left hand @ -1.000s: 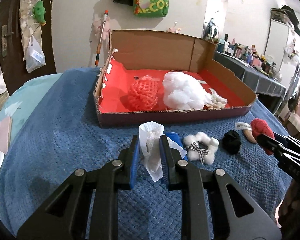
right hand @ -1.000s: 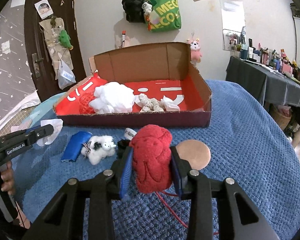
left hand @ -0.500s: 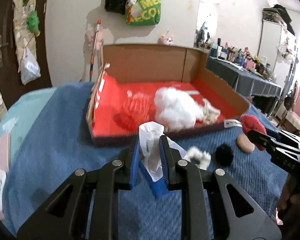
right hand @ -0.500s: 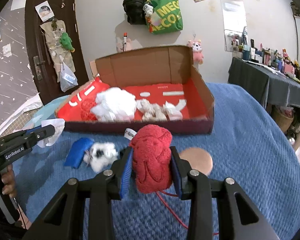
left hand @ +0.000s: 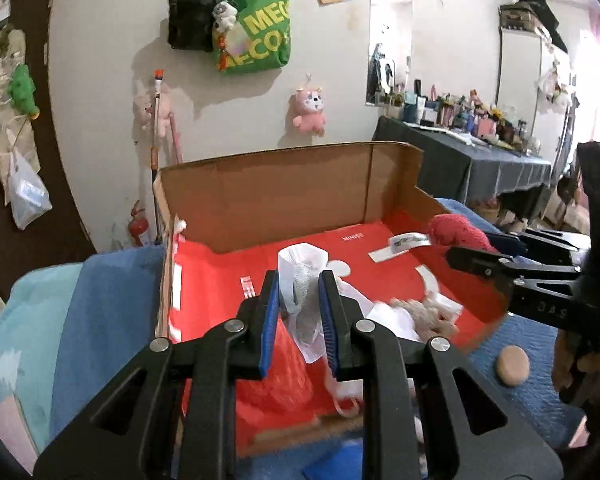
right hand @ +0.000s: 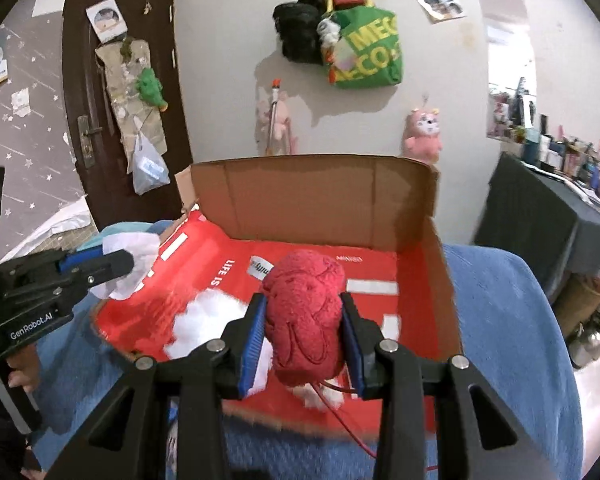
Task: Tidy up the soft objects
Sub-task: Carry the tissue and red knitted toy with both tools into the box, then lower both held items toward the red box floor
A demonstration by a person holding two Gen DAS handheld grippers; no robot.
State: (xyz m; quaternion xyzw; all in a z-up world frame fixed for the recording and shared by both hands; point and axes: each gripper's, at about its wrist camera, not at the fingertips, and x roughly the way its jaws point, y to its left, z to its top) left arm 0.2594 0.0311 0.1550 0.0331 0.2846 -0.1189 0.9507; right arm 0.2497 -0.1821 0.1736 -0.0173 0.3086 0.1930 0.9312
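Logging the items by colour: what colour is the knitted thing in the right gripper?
Red, a knitted ball clamped in the right gripper; clearest in the right wrist view.

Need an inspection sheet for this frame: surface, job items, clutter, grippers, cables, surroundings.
Surface: blue blanket, textured, under the box.
Job's things: cardboard box with red lining; white fluff and a beige soft piece inside; white mesh wrap and red knit item carried over it.
Clutter: tan round pad on the blanket outside the box.
Grippers: left gripper shut on the mesh wrap; right gripper shut on the knit item.
Cables: thin red cord trailing from the knit item.
Surroundings: green tote bag on wall, dark door, crowded side table.
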